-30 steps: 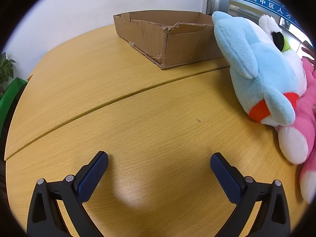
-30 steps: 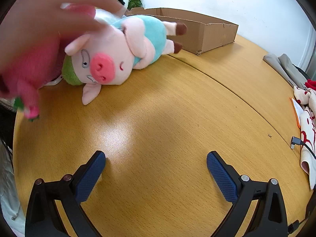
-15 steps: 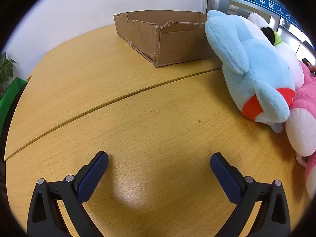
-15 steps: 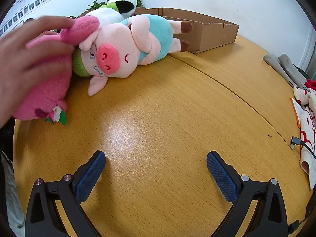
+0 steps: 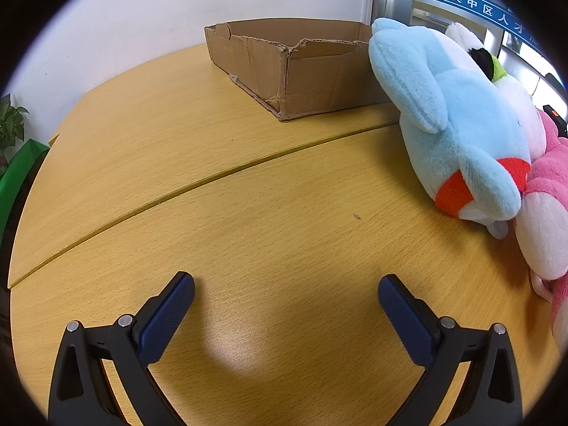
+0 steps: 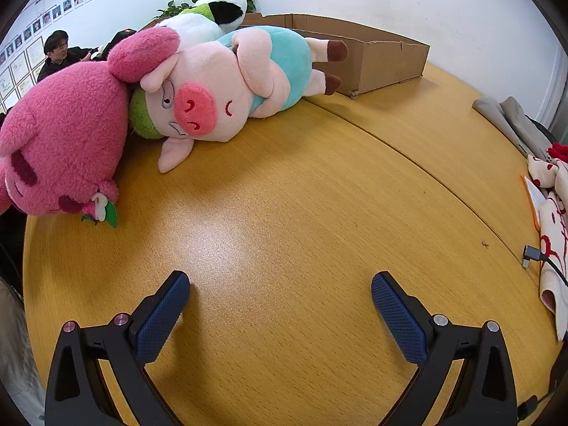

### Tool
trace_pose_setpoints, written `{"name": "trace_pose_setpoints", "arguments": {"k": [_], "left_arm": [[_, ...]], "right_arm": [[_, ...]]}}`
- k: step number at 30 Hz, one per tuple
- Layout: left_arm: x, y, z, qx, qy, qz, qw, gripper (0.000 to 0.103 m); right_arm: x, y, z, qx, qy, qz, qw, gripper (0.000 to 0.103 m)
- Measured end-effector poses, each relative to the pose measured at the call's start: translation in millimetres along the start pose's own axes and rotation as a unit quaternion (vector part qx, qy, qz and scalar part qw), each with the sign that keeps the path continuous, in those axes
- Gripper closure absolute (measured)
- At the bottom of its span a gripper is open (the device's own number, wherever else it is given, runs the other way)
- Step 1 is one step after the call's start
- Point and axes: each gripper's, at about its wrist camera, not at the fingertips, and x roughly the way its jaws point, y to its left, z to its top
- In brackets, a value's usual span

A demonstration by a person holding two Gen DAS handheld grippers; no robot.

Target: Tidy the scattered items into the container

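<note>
In the left wrist view, the left gripper (image 5: 286,285) hovered low over the wooden table (image 5: 220,191), its two blue-padded fingers (image 5: 167,316) spread wide with only bare wood between them. The cardboard box (image 5: 301,71) stood at about 12 o'clock, well apart from the gripper, open at the top, with a torn near corner. At 2 to 3 o'clock a light blue plush (image 5: 458,127) lay on the table, its far end close against the box's near wall; whether it touched the wall could not be told. A white plush (image 5: 511,96) with a black and green patch lay behind it, and a pink plush (image 5: 546,213) pressed against its near end at 3 o'clock. A curved seam crossed the tabletop between the gripper and the box. A green potted plant (image 5: 10,124) showed at 9 o'clock.

In the right wrist view, the right gripper (image 6: 280,285) likewise stood wide open above the table (image 6: 319,195), gripping nothing. The pig plush (image 6: 230,85), pink with a turquoise body, lay on its side at 11 o'clock, its brown-tipped feet toward the cardboard box (image 6: 383,56) at 12 to 1 o'clock. The deep pink plush (image 6: 67,135) lay at 10 o'clock, touching the pig's head, and the white plush (image 6: 202,21) rested behind both. At 3 o'clock, near the table edge, lay a white and red cloth (image 6: 553,220) and a cable plug (image 6: 532,254). A seated person (image 6: 58,53) appeared in the background at 10 o'clock.
</note>
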Motion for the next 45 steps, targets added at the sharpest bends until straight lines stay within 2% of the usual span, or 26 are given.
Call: {"name": "trace_pose_setpoints", "arguments": {"k": [3, 6, 8, 11, 15, 17, 19, 23, 26, 29, 31, 33, 35, 38, 40, 41, 43, 44, 45], "left_arm": [[1, -4, 2, -0.046, 0.0, 0.035, 0.9983, 0.0], [-3, -14, 0, -0.116, 0.0, 0.088, 0.9894, 0.0], [-5, -17, -1, -0.143, -0.001, 0.107, 0.9839, 0.0], [-5, -23, 3, -0.152, -0.001, 0.113, 0.9819, 0.0], [15, -29, 5, -0.159, -0.001, 0.118, 0.9802, 0.0], [1, -30, 2, -0.163, -0.001, 0.119, 0.9794, 0.0], [6, -18, -22, -0.167, -0.002, 0.123, 0.9782, 0.0], [-4, -27, -27, -0.18, 0.001, 0.133, 0.9747, 0.001], [-38, -51, -36, -0.18, -0.037, 0.139, 0.9731, 0.001], [-90, -84, -43, -0.182, -0.099, 0.144, 0.9676, 0.001], [-120, -107, -44, -0.195, -0.127, 0.127, 0.9642, 0.001], [-137, -129, -38, -0.195, -0.137, 0.077, 0.9683, 0.001], [-141, -152, -28, -0.173, -0.144, 0.014, 0.9742, 0.001], [-128, -196, -11, -0.123, -0.135, -0.068, 0.9808, 0.001], [-107, -229, 1, -0.083, -0.109, -0.11, 0.9845, 0.001], [-95, -239, 5, -0.074, -0.093, -0.123, 0.9853, 0.001], [-60, -253, 8, -0.071, -0.036, -0.142, 0.9867, 0.001], [-44, -257, 6, -0.075, -0.01, -0.14, 0.9872, 0.0], [-37, -257, 3, -0.084, -0.003, -0.144, 0.986, 0.0]], "right_arm": [[4, 5, 4, 0.034, 0.001, -0.024, 0.999, 0.0], [2, 20, 5, 0.1, 0.003, -0.071, 0.992, 0.0], [0, 33, 7, 0.132, 0.004, -0.096, 0.987, 0.0], [-4, 39, 8, 0.15, 0.005, -0.11, 0.983, 0.0], [-2, 40, 11, 0.161, 0.005, -0.118, 0.98, 0.0], [1, 41, 12, 0.173, 0.005, -0.127, 0.977, 0.0], [0, 46, 12, 0.179, 0.006, -0.131, 0.975, 0.0], [-1, 45, 10, 0.194, 0.006, -0.14, 0.971, 0.0], [-9, 49, 4, 0.233, 0.016, -0.17, 0.957, 0.0], [-40, 67, 4, 0.246, -0.034, -0.176, 0.952, 0.0], [-72, 81, 10, 0.262, -0.091, -0.156, 0.948, 0.0], [-99, 95, 20, 0.27, -0.148, -0.129, 0.943, 0.0], [-120, 109, 34, 0.27, -0.199, -0.081, 0.939, 0.0], [-124, 129, 58, 0.253, -0.231, -0.036, 0.939, 0.0], [-105, 140, 68, 0.248, -0.222, -0.017, 0.943, 0.0], [-89, 143, 71, 0.252, -0.203, -0.008, 0.946, 0.0], [-46, 146, 74, 0.27, -0.133, -0.006, 0.954, 0.0], [-29, 149, 72, 0.281, -0.111, 0.0, 0.953, 0.0], [-20, 147, 67, 0.3, -0.112, 0.022, 0.947, 0.0]]}}
